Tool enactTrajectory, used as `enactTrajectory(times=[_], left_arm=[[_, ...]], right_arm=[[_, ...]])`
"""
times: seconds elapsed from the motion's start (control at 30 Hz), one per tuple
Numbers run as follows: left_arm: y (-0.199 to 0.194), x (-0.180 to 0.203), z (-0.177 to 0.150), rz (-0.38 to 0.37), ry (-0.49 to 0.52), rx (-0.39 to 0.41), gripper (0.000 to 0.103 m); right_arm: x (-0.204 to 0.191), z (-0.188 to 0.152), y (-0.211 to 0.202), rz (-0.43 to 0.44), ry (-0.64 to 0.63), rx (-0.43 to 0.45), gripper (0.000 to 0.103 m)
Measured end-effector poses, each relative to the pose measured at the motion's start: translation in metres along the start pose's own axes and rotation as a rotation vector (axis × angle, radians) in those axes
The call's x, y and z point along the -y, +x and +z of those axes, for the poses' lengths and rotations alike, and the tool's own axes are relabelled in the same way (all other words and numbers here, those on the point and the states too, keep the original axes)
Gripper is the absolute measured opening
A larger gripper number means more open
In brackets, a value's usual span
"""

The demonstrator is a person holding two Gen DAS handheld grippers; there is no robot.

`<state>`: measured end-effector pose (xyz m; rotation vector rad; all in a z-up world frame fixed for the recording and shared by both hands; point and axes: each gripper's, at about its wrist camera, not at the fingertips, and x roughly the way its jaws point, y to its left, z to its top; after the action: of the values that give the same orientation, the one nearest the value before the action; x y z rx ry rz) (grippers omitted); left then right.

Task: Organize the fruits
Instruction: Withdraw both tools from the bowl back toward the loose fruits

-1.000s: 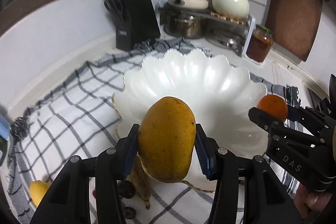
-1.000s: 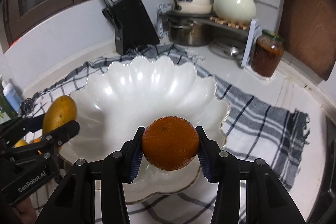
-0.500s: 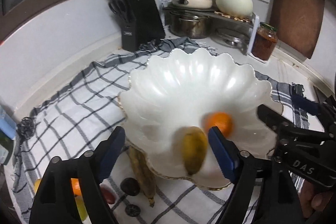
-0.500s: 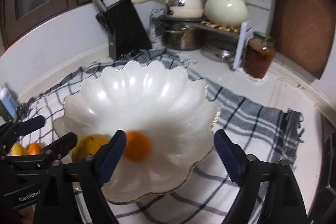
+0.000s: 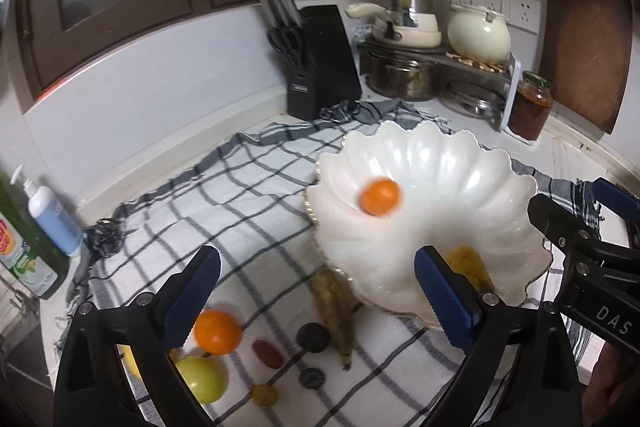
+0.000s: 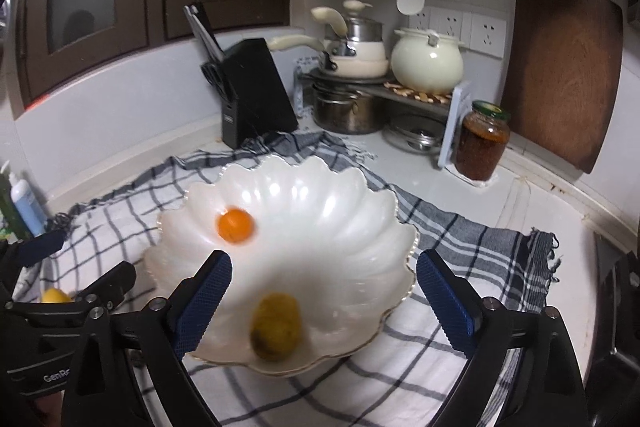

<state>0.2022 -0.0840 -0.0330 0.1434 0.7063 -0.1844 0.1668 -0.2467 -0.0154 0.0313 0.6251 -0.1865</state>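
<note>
Fruits: the mango [image 6: 275, 330] and a small orange [image 6: 235, 231], gripped a second ago, now lie loose in the glossy scalloped white bowl [image 6: 360, 211], both blurred. Both the left gripper [image 5: 316, 291] and right gripper [image 6: 323, 293] are opening their ribbed blue fingers wide, with nothing between them. On the checked cloth [image 5: 224, 195] a second orange [image 5: 218, 331], a green apple [image 5: 200, 379] and a banana [image 5: 334, 303] wait.

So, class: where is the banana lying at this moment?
In the left wrist view the banana lies on the checked cloth, low and centre, just outside the near-left rim of the white scalloped bowl, with a small dark round fruit at its left.
</note>
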Motion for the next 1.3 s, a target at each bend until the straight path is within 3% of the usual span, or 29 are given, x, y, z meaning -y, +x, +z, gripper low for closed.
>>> enactTrajectory(times=[0.5, 1.3], left_arm=[[-0.039, -0.057, -0.017, 0.065, -0.07, 0.043, 0.099], [-0.039, -0.123, -0.07, 0.148, -0.139, -0.008, 0.099]], right_arm=[[-0.048, -0.002, -0.025, 0.056, -0.044, 0.032, 0.094], [-0.121, -0.033, -0.022, 0.117, -0.145, -0.005, 0.094]])
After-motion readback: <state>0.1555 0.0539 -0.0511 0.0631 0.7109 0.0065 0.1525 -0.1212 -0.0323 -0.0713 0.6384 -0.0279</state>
